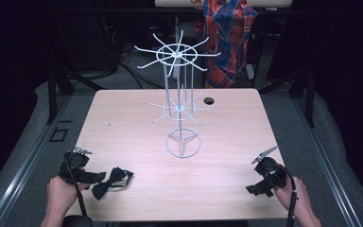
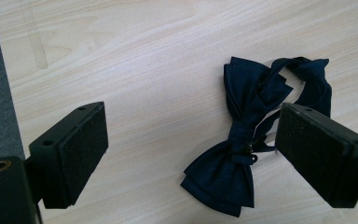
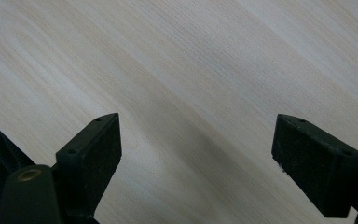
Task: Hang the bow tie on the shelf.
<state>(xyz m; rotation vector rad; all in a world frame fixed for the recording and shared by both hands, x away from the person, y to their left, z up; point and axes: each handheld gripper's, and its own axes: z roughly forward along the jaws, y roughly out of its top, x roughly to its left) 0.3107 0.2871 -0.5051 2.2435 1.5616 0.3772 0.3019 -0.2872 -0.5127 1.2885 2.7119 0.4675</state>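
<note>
One dark bow tie (image 2: pixel 235 154) lies flat on the table (image 1: pixel 137 118) near its front left corner, strap looped behind it. My left claw (image 2: pixel 191 154) hangs over it, jaws spread wide, gripping nothing; the tie sits toward the right-hand jaw, off centre. Closing now could pinch only the strap, or shove the tie aside. My right claw (image 3: pixel 196 154) hovers released over bare wood. A wire rack (image 1: pixel 179 106) stands mid-table.

A dark navy bow tie (image 2: pixel 235 154) with its strap looped lies flat on the table's near-left corner.
</note>
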